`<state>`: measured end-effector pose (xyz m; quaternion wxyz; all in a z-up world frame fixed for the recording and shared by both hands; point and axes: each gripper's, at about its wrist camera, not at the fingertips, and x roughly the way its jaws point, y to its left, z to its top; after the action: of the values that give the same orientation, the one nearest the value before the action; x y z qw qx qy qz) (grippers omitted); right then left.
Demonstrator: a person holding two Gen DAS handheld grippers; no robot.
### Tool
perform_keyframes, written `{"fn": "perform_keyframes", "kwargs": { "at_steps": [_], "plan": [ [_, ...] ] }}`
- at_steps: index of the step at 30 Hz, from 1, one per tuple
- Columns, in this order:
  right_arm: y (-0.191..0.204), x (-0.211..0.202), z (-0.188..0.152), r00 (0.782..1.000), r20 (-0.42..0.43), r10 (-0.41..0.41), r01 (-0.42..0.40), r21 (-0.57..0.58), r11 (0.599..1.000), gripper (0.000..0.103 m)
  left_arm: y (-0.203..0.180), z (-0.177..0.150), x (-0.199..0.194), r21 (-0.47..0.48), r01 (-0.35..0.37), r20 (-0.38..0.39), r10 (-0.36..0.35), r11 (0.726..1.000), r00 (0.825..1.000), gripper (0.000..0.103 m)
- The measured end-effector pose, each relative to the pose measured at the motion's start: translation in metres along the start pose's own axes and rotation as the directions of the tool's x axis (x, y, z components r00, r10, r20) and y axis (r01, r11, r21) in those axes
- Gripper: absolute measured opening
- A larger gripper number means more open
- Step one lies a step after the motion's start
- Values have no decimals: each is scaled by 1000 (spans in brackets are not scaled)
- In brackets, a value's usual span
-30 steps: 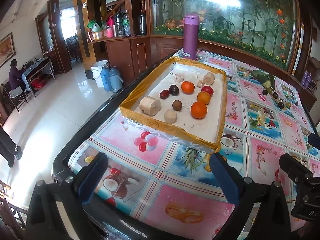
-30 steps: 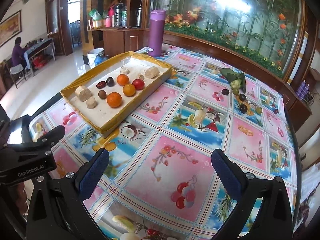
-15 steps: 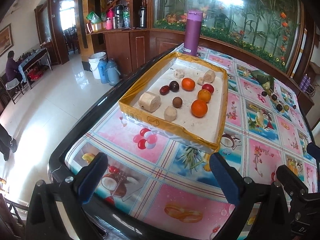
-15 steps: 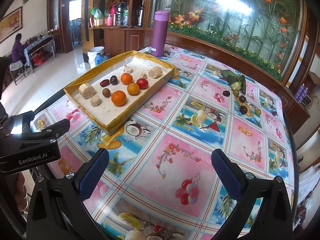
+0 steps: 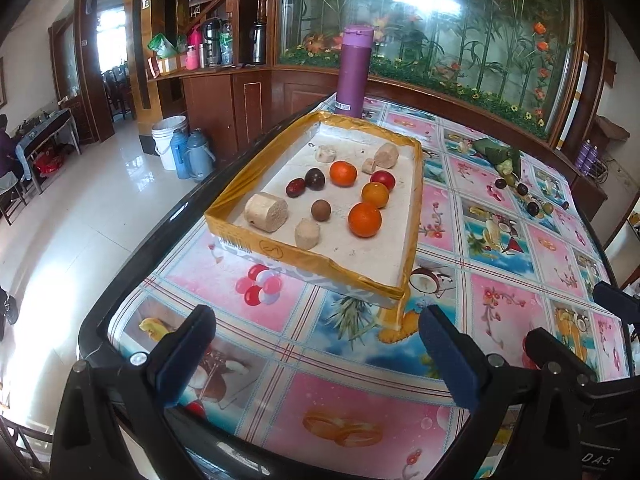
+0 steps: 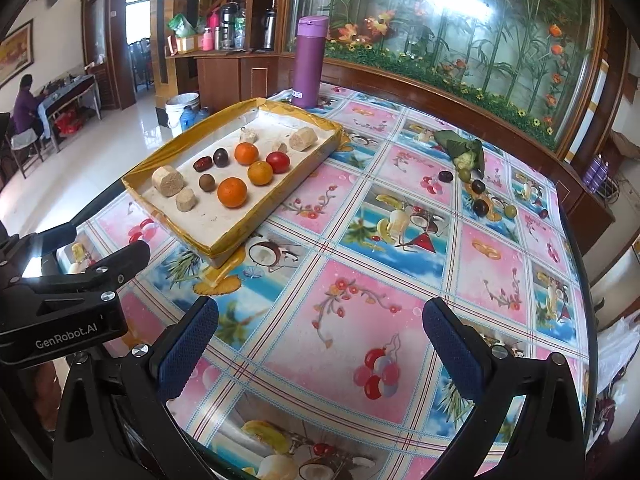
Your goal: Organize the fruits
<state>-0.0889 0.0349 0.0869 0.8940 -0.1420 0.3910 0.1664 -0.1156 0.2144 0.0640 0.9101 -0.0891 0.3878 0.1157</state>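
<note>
A shallow tray with a gold-taped rim (image 5: 248, 240) (image 6: 276, 196) lies on the table and holds three oranges (image 5: 364, 219) (image 6: 232, 192), a red tomato (image 6: 277, 162), dark plums (image 5: 314, 179), a brown round fruit (image 5: 321, 210) and several beige cut chunks (image 5: 265, 212). Loose dark and green fruits (image 6: 480, 208) (image 5: 520, 190) lie by a green leaf bundle (image 6: 460, 148) at the far right. My left gripper (image 5: 316, 354) hovers open before the tray's near corner. My right gripper (image 6: 320, 348) is open over bare tablecloth, holding nothing.
A tall purple flask (image 5: 354, 72) (image 6: 307, 62) stands behind the tray. The table's black rim (image 5: 132, 288) drops to a tiled floor with buckets (image 5: 168, 142) on the left. A glass flower panel backs the table. A person sits at a far desk (image 6: 24, 100).
Both grippers have drifted slightly back and up, so the tray and table sit a little farther off in both views. Neither gripper has taken hold of anything.
</note>
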Motion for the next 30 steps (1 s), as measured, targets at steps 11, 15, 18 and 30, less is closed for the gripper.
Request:
{"fn": "perform_keyframes", "kwargs": {
  "at_steps": [11, 15, 18, 30],
  "plan": [
    [1, -1, 0, 1000, -9, -15, 15, 22, 1000, 103, -2, 3, 4, 17, 42, 3, -42, 999, 999, 103],
    [1, 0, 1, 1000, -8, -24, 24, 25, 999, 103, -2, 4, 3, 33, 40, 25, -40, 999, 999, 103],
    [1, 0, 2, 999, -7, -31, 31, 24, 999, 103, -2, 5, 4, 39, 41, 20, -41, 998, 999, 103],
    [2, 1, 2, 999, -9, -39, 39, 16, 999, 103, 7, 8, 9, 33, 11, 15, -11, 999, 1000, 103]
  ]
}}
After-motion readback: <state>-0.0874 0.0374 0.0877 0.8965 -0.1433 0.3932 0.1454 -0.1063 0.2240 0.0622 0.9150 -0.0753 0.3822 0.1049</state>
